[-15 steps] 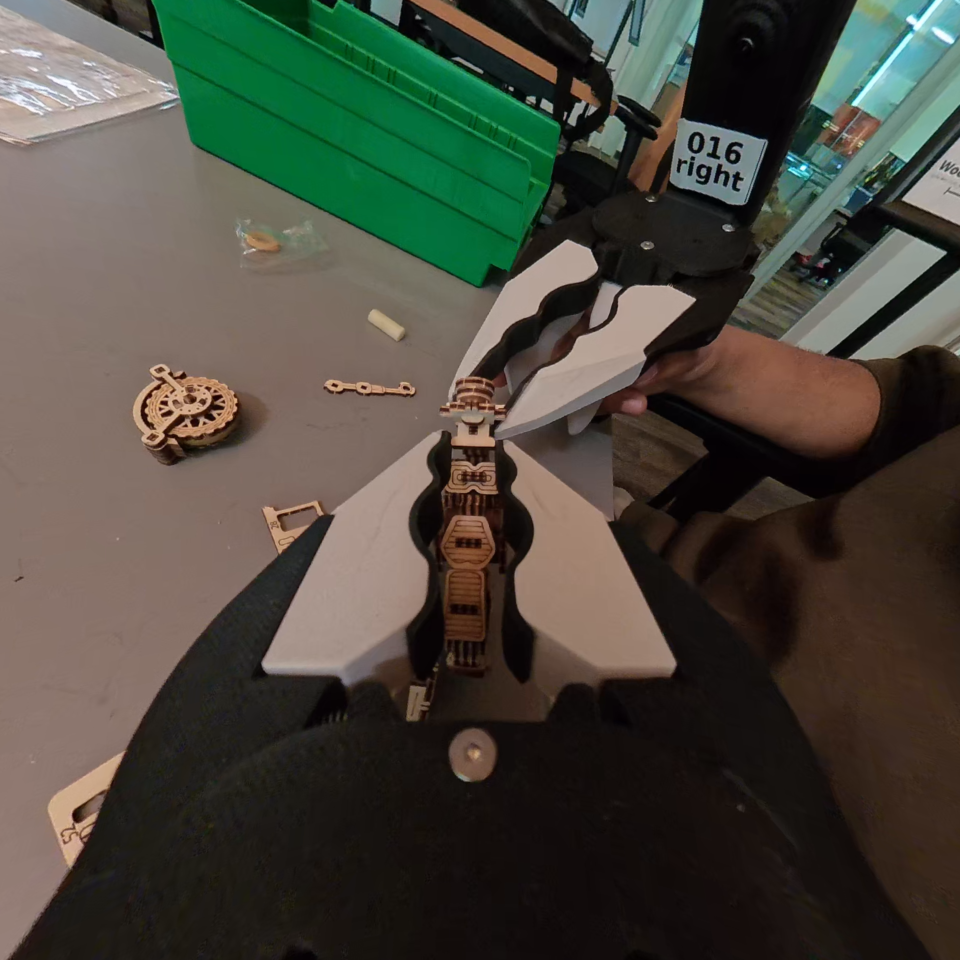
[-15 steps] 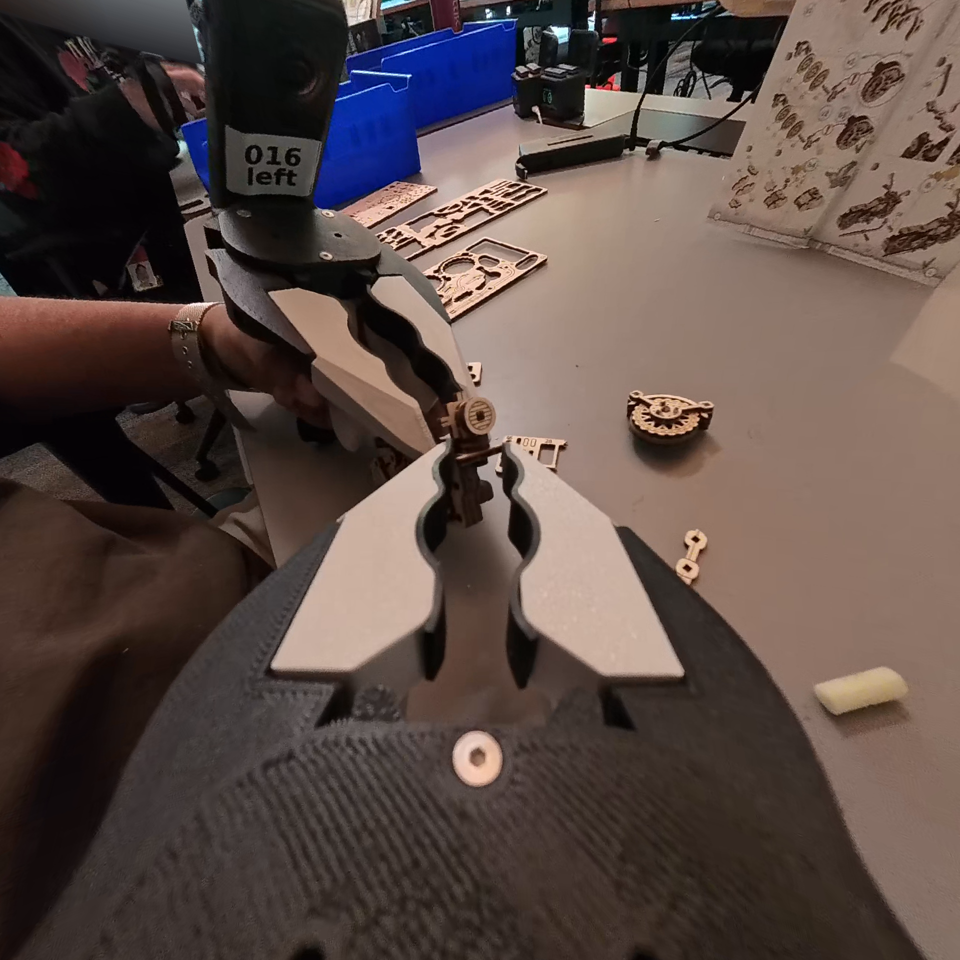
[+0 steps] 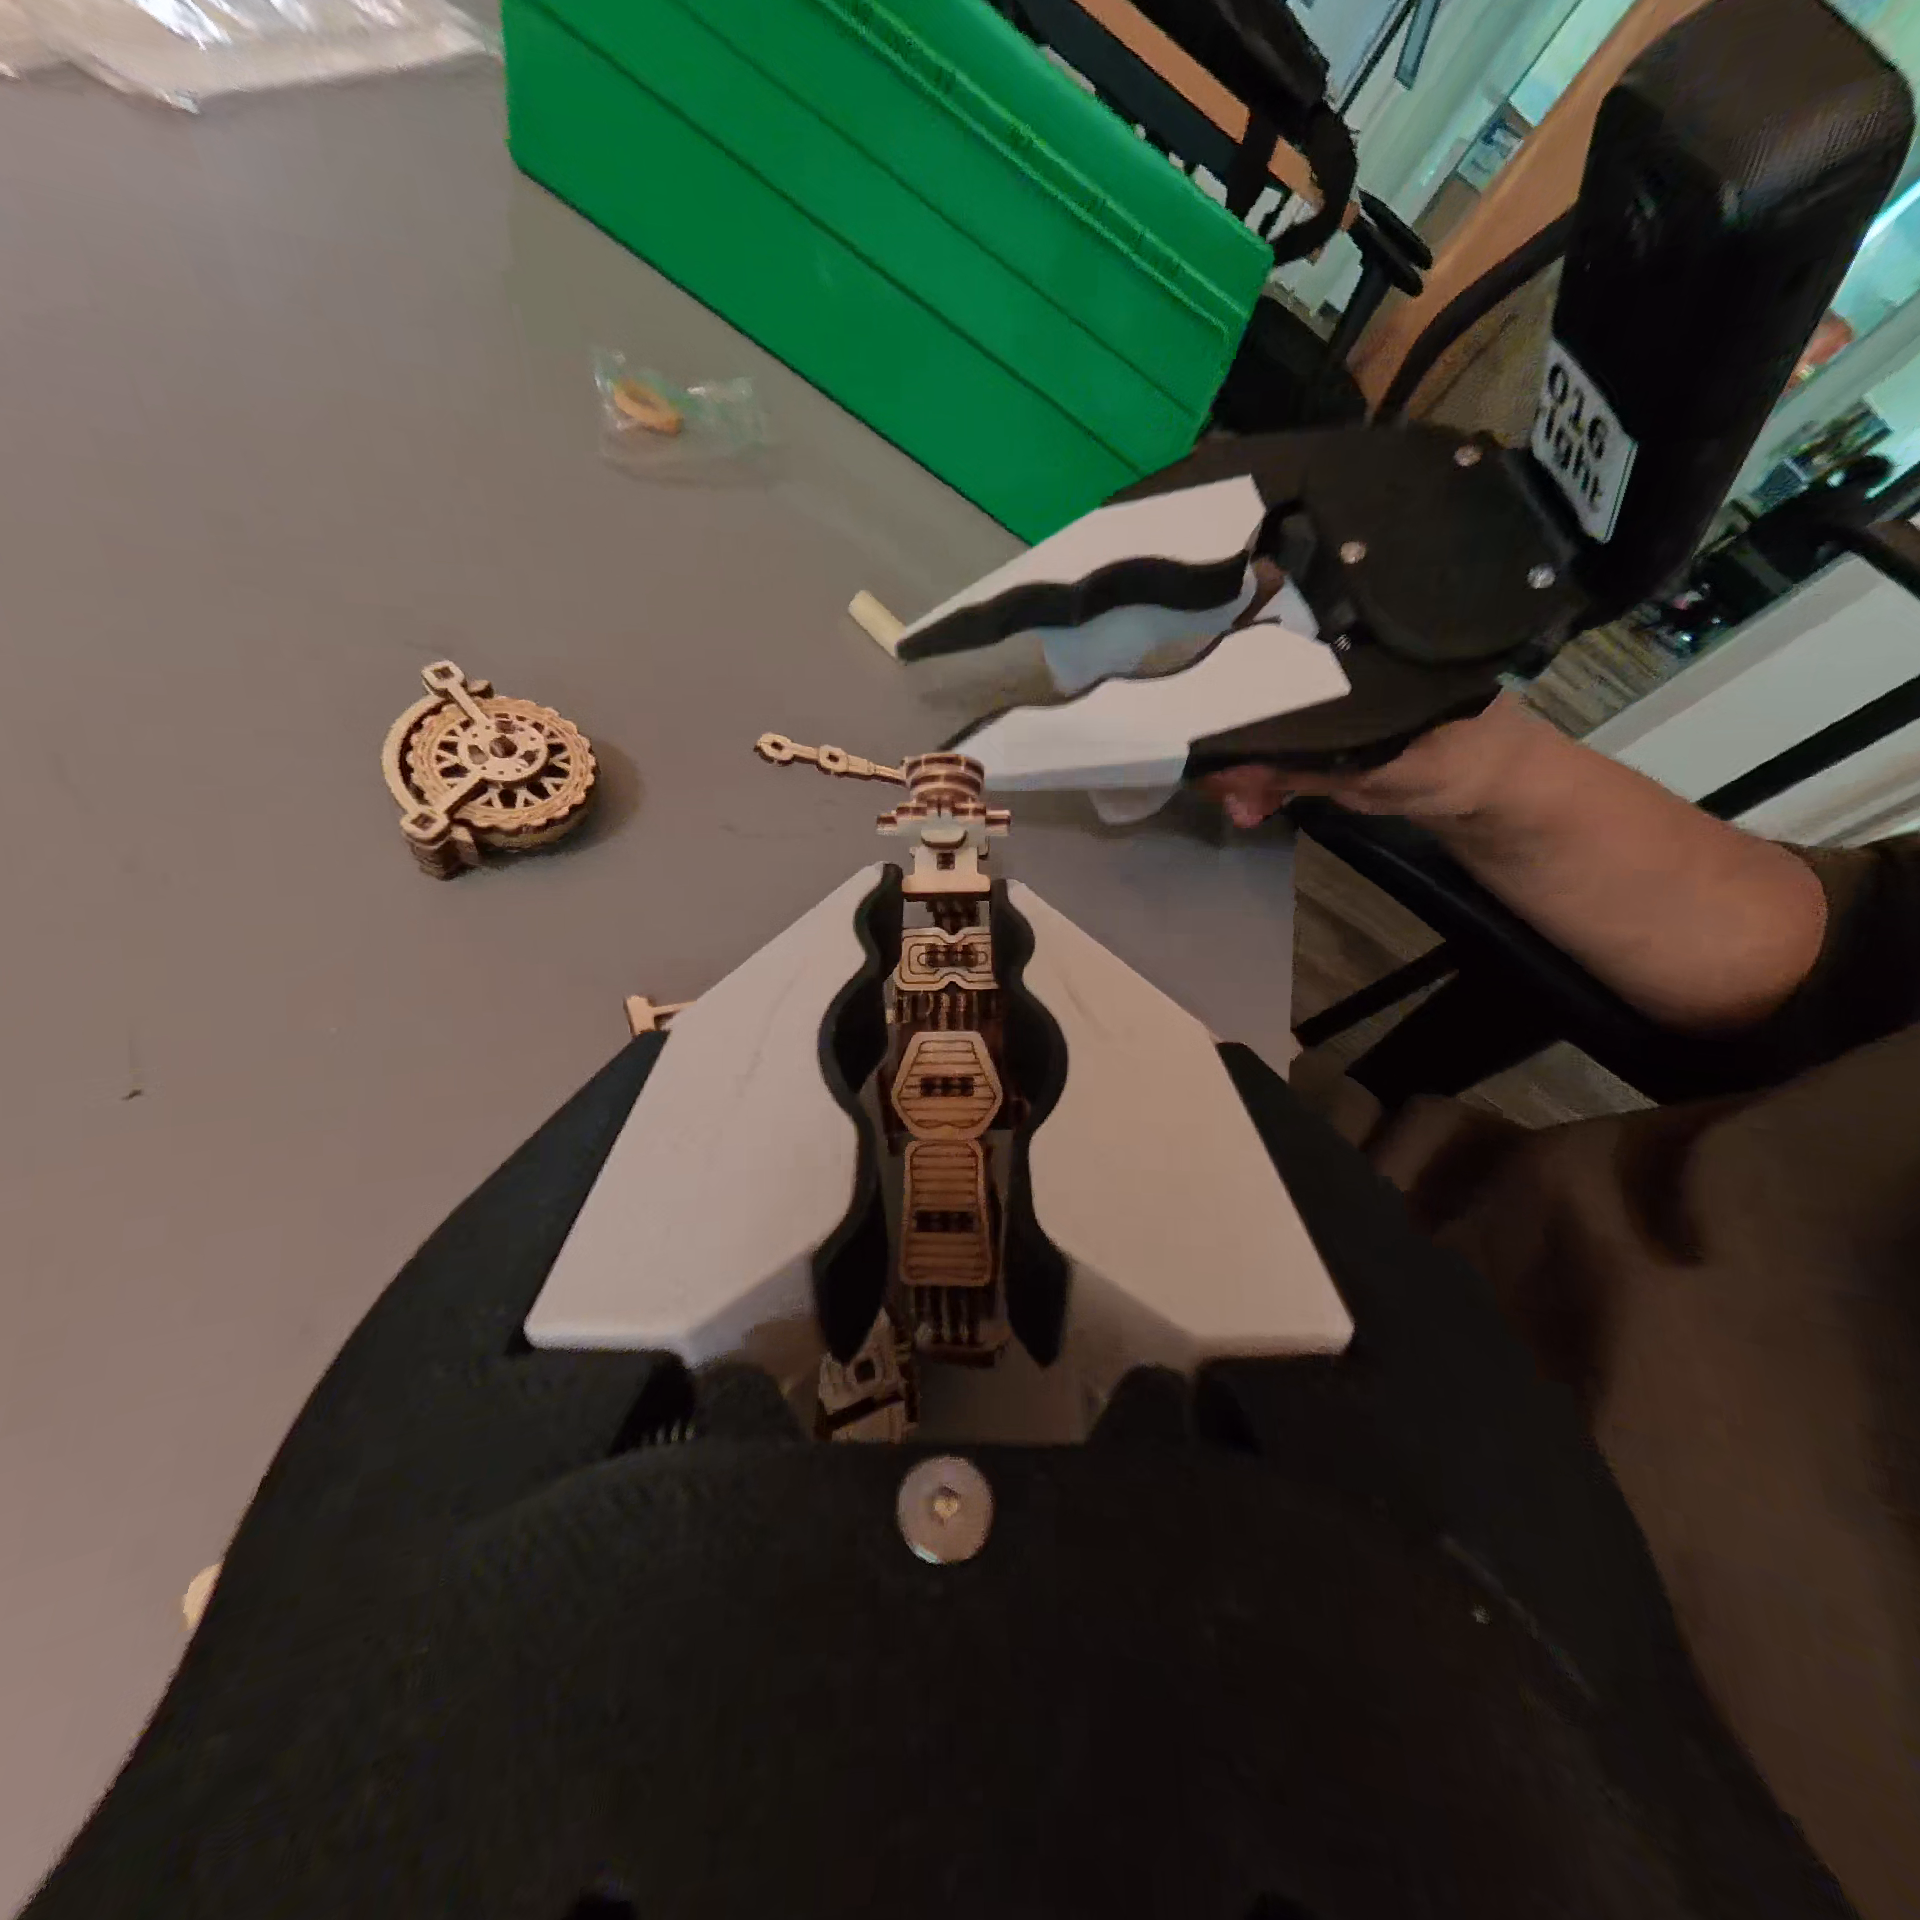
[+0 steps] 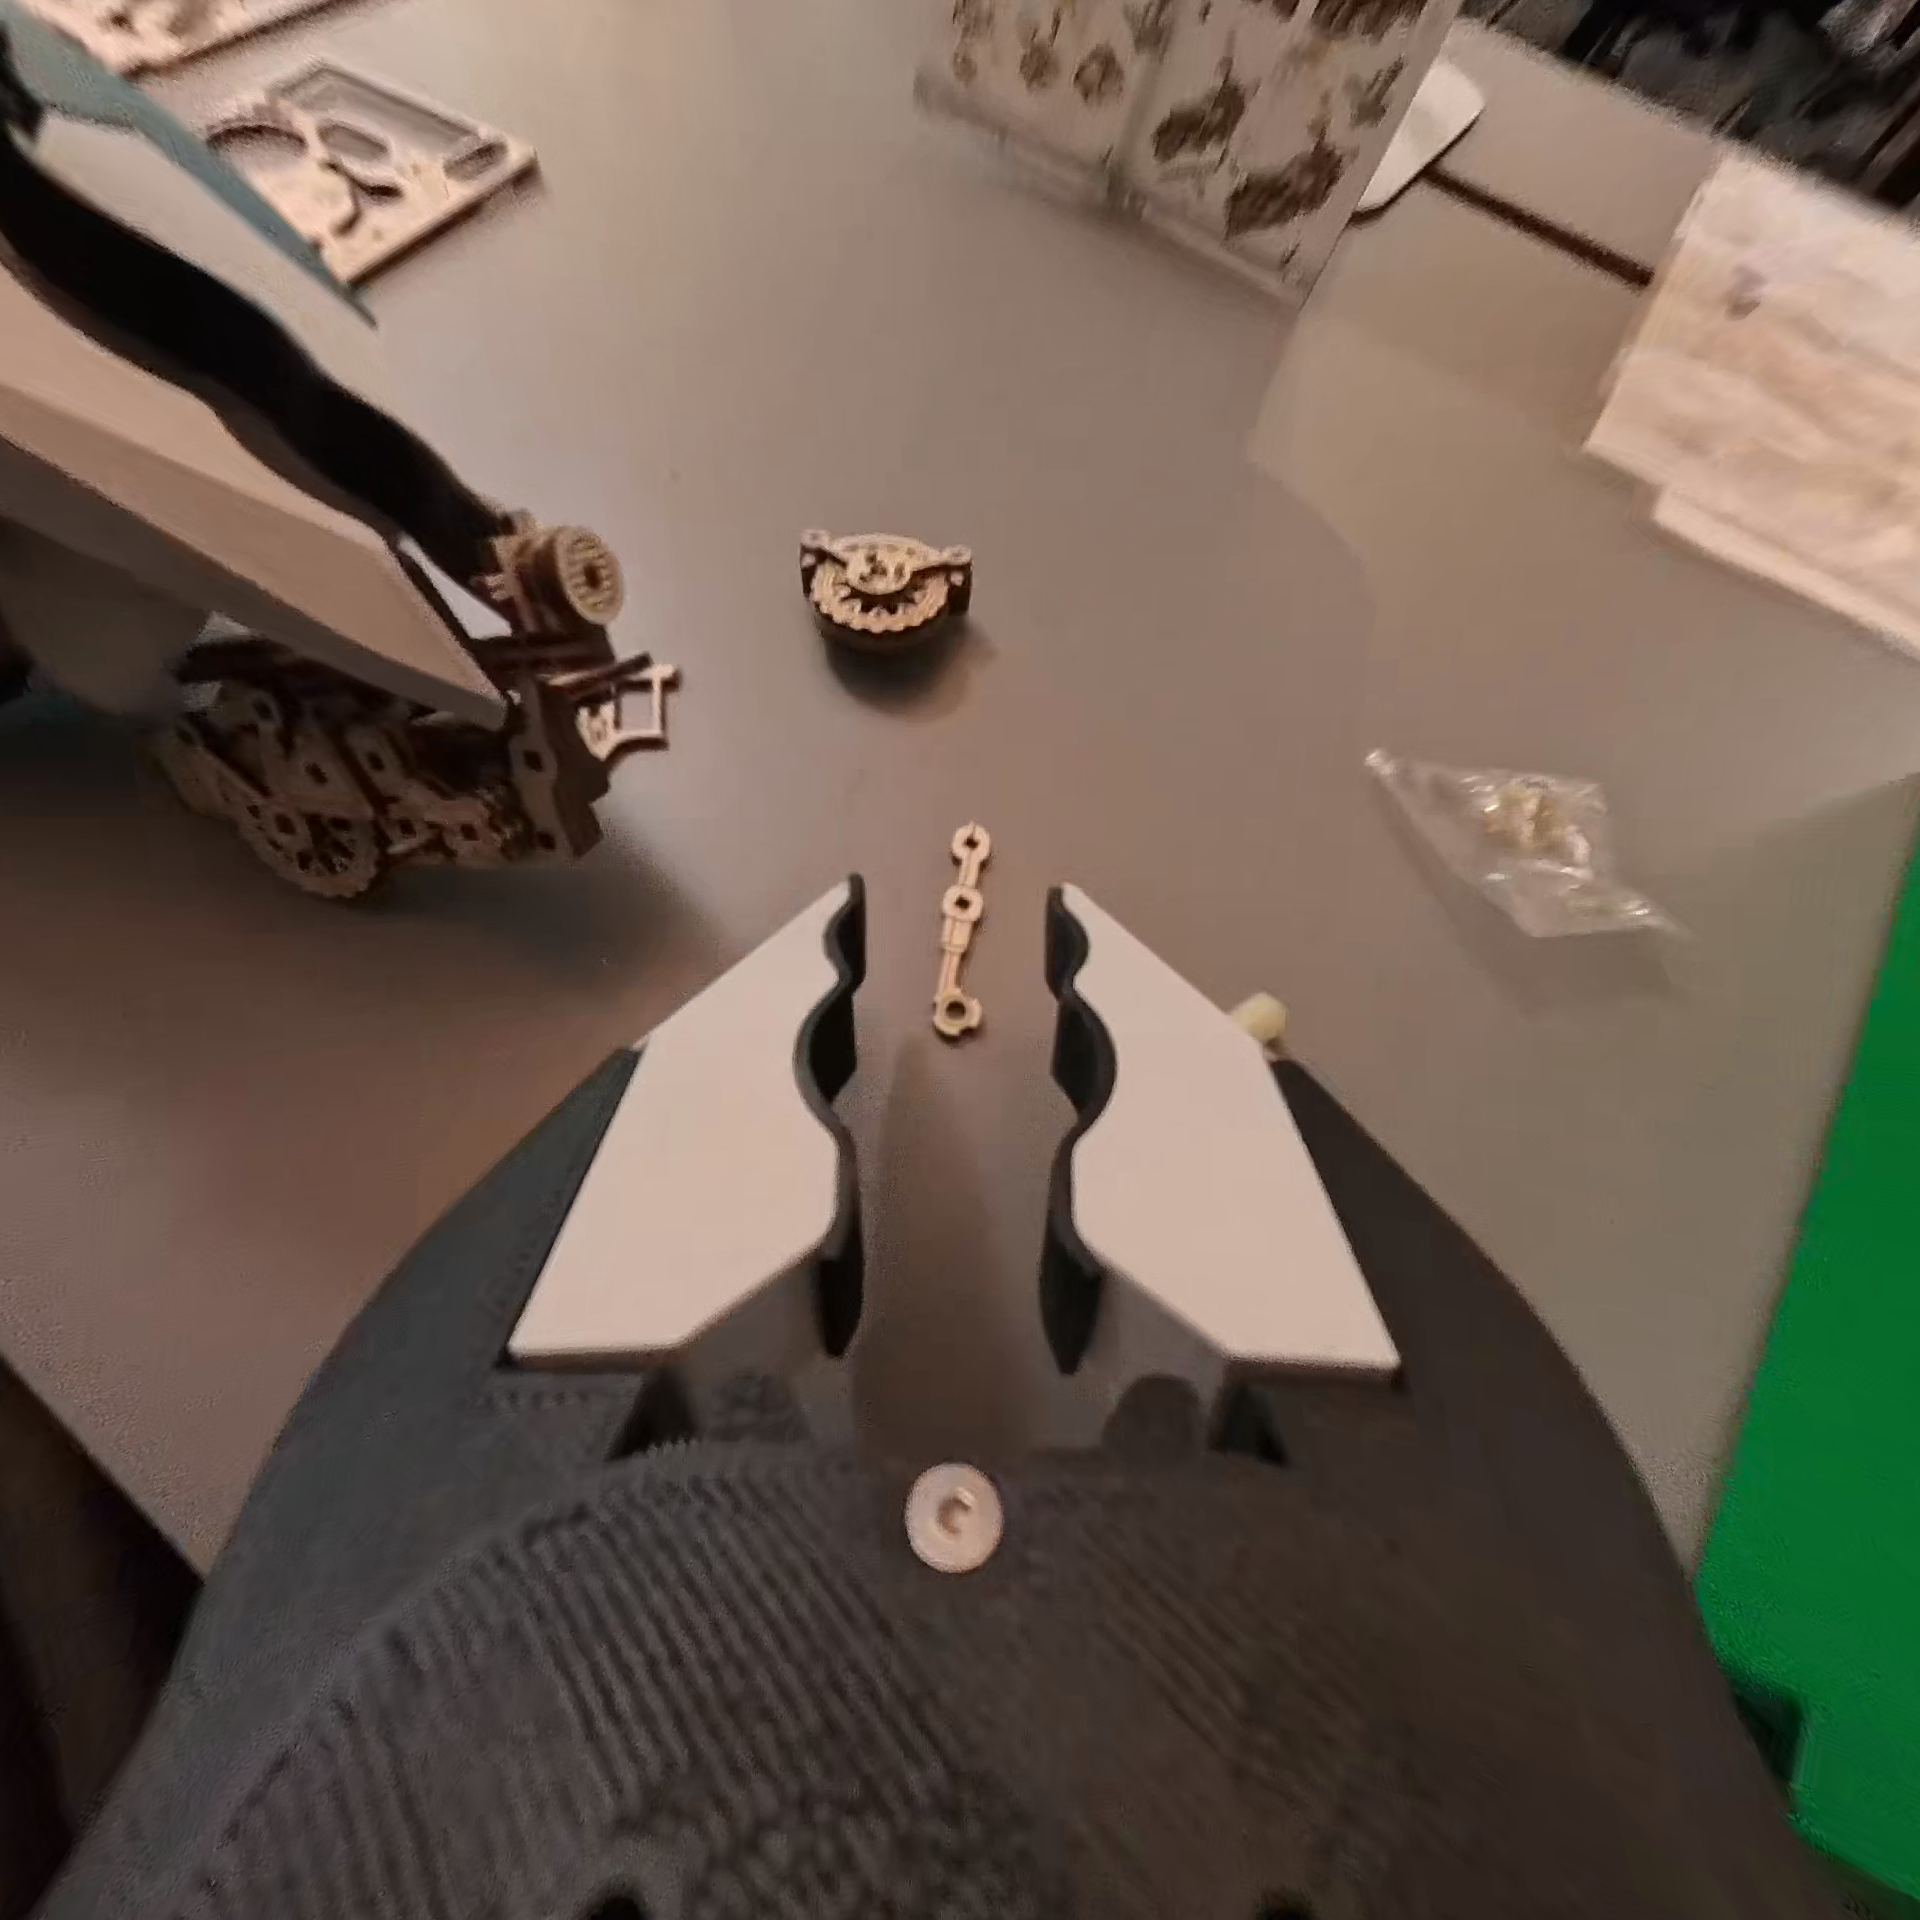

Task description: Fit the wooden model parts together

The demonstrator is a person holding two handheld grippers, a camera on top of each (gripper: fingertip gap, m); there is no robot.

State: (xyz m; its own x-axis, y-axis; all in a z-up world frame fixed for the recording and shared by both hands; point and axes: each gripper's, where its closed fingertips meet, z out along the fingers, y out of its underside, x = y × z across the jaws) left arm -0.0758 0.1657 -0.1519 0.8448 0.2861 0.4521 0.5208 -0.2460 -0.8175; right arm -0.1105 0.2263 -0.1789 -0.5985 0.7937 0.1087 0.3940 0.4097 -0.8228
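My left gripper (image 3: 943, 883) is shut on the wooden model body (image 3: 943, 1101), a long laser-cut assembly whose front end sticks out past the fingertips. In the right wrist view the same model (image 4: 416, 769) shows at the left, held in the left gripper (image 4: 473, 634). My right gripper (image 4: 951, 899) is open and empty, just above the table. A thin flat wooden link strip (image 4: 958, 933) lies on the table between its fingertips. The strip also shows in the left wrist view (image 3: 826, 758), with the right gripper (image 3: 920, 696) beside it. A round wooden wheel assembly (image 4: 885, 592) (image 3: 488, 764) lies farther on.
A green bin (image 3: 904, 249) stands at the table's far edge and shows at right in the right wrist view (image 4: 1829, 1351). A small plastic bag of parts (image 4: 1517, 842) and a cream peg (image 4: 1257, 1013) lie nearby. Wooden part sheets (image 4: 384, 166) and printed paper sheets (image 4: 1174, 114) lie farther off. Left tips to right tips: about 8 centimeters.
My right gripper has let go of the model's front end, opened, swung away and come down over the link strip on the table. My left gripper still holds the model.
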